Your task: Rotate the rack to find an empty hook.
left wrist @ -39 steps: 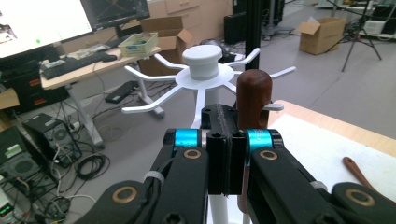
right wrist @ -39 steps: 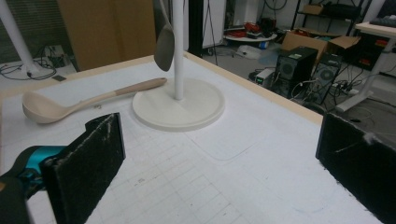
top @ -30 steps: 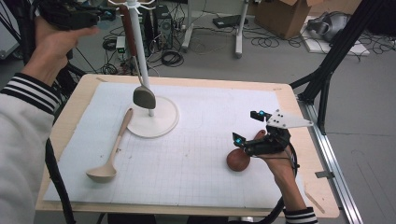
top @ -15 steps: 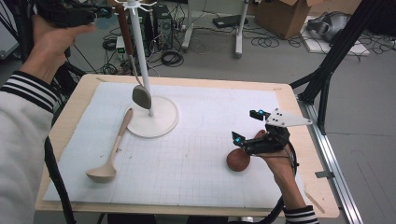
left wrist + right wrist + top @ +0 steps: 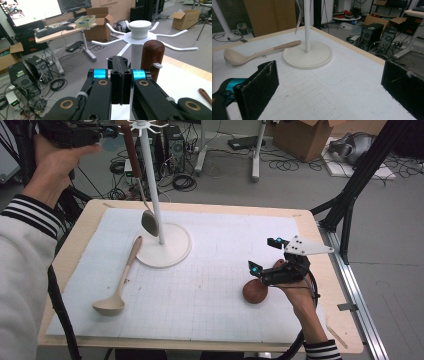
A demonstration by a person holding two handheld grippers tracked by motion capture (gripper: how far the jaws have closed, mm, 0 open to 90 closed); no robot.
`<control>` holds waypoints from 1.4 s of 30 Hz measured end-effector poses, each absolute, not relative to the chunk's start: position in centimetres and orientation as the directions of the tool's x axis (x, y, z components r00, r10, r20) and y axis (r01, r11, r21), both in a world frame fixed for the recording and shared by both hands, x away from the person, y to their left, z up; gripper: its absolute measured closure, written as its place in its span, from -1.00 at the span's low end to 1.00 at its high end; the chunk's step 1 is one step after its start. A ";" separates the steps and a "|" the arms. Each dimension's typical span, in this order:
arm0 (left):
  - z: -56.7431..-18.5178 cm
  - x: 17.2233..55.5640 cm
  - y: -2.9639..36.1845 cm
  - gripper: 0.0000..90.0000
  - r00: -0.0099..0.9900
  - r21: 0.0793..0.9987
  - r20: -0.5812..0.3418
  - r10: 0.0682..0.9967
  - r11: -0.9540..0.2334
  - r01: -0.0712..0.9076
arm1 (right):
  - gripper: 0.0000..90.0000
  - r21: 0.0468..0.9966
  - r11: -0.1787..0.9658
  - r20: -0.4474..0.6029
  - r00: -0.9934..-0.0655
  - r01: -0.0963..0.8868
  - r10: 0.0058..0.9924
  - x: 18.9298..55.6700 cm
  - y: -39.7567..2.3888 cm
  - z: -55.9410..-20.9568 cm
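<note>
A white rack with hook arms at its top (image 5: 139, 27) stands on a round base (image 5: 170, 252) on the mat. From one hook hangs a spoon with a dark wooden handle (image 5: 152, 57) and a metal bowl (image 5: 149, 222). My left gripper (image 5: 120, 62) is raised beside the rack's top (image 5: 111, 136), just short of that handle, jaws shut with nothing between them. A pale wooden ladle (image 5: 122, 280) lies left of the base. My right gripper (image 5: 265, 255) rests low at the right, open and empty (image 5: 329, 82), beside a brown round piece (image 5: 255, 291).
A white gridded mat (image 5: 215, 305) covers most of the wooden table (image 5: 325, 320). Black stand legs (image 5: 350, 200) rise off the table's right rear corner. Cables, computers and cardboard boxes lie on the floor behind the table.
The hanging spoon's bowl has swung slightly to the left. Both hands stay about where they were.
</note>
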State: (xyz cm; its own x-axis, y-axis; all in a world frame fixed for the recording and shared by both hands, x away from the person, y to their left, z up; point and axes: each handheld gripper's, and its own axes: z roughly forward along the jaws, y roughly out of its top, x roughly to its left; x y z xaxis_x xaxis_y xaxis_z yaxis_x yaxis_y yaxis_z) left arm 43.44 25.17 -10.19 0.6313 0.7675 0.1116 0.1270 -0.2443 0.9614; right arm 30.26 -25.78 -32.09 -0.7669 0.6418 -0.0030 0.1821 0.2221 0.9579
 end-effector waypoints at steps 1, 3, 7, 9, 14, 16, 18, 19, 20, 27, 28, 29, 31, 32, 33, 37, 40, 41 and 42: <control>-10.2 43.5 25.2 1.00 0.632 0.961 0.112 0.767 -0.245 0.127 | -0.99 0.958 0.221 -0.001 -0.768 0.183 0.641 30.2 -25.7 -32.1; -10.3 43.6 25.2 1.00 0.632 0.963 0.108 0.767 -0.239 0.126 | -0.99 0.959 0.223 -0.008 -0.768 0.176 0.640 30.3 -25.7 -32.1; -10.3 43.6 25.3 1.00 0.631 0.964 0.101 0.770 -0.232 0.129 | -0.99 0.957 0.224 -0.002 -0.769 0.184 0.639 30.3 -25.6 -32.1; -10.3 43.6 25.4 1.00 0.633 0.963 0.106 0.767 -0.239 0.127 | -0.99 0.958 0.224 -0.004 -0.769 0.181 0.639 30.3 -25.6 -32.1; -10.4 43.4 25.7 1.00 0.635 0.962 0.105 0.765 -0.241 0.131 | -0.99 0.957 0.224 -0.003 -0.767 0.183 0.642 30.2 -25.6 -32.1; -10.6 43.2 25.9 0.99 0.632 0.963 0.099 0.769 -0.233 0.133 | -0.99 0.958 0.225 -0.009 -0.767 0.177 0.641 30.2 -25.6 -32.1; -10.9 42.9 26.3 0.99 0.635 0.965 0.093 0.767 -0.228 0.133 | -0.99 0.958 0.227 -0.013 -0.763 0.176 0.646 30.1 -25.6 -32.0; -11.1 42.8 26.5 0.99 0.637 0.965 0.093 0.765 -0.227 0.131 | -0.99 0.958 0.233 -0.024 -0.764 0.167 0.645 30.2 -25.6 -32.0; -11.3 42.6 26.7 0.95 0.637 0.966 0.085 0.766 -0.220 0.136 | -0.99 0.957 0.235 -0.023 -0.760 0.172 0.649 30.1 -25.5 -32.0; -13.1 40.8 28.0 0.59 0.664 0.964 0.095 0.741 -0.235 0.125 | -0.99 0.957 0.242 -0.038 -0.757 0.160 0.652 29.9 -25.1 -32.0; -13.4 40.5 28.2 0.51 0.667 0.965 0.100 0.738 -0.234 0.115 | -0.99 0.958 0.242 -0.042 -0.757 0.156 0.652 29.9 -25.0 -32.0; -13.7 40.2 28.4 0.42 0.670 0.965 0.105 0.735 -0.238 0.109 | -0.99 0.958 0.243 -0.042 -0.759 0.155 0.650 29.8 -24.9 -32.0; -14.3 39.5 28.7 0.23 0.654 0.965 0.103 0.749 -0.236 0.118 | -0.99 0.957 0.250 -0.054 -0.758 0.146 0.650 29.7 -24.8 -32.0; -14.6 39.2 28.9 0.07 0.647 0.964 0.099 0.756 -0.234 0.126 | -0.99 0.958 0.246 -0.049 -0.759 0.149 0.649 29.7 -24.7 -32.0; -14.9 39.0 29.1 -0.08 0.642 0.961 0.111 0.758 -0.247 0.126 | -0.99 0.958 0.247 -0.050 -0.758 0.148 0.650 29.6 -24.7 -32.0; -16.5 37.7 30.0 -0.32 0.654 0.961 0.107 0.749 -0.247 0.125 | -0.99 0.960 0.248 -0.075 -0.741 0.126 0.668 29.3 -24.6 -32.4; -17.5 36.6 30.6 -0.44 0.672 0.963 0.114 0.732 -0.246 0.106 | -0.99 0.961 0.248 -0.087 -0.724 0.119 0.684 29.2 -24.6 -32.7; -17.9 36.2 30.7 -0.51 0.678 0.961 0.125 0.725 -0.257 0.098 | -0.99 0.961 0.249 -0.085 -0.724 0.123 0.685 29.2 -24.7 -32.7; -18.2 35.9 30.7 -0.57 0.682 0.960 0.128 0.720 -0.261 0.096 | -0.99 0.962 0.245 -0.081 -0.724 0.124 0.685 29.2 -24.7 -32.7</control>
State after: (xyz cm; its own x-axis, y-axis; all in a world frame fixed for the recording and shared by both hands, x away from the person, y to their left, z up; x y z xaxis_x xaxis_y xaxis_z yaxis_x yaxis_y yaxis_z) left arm 35.90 30.74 -18.21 0.6824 0.7198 0.1277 0.0960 -0.2614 0.9604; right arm 29.20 -24.75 -32.69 -0.7239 0.6851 -0.0808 0.1244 0.2449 0.9615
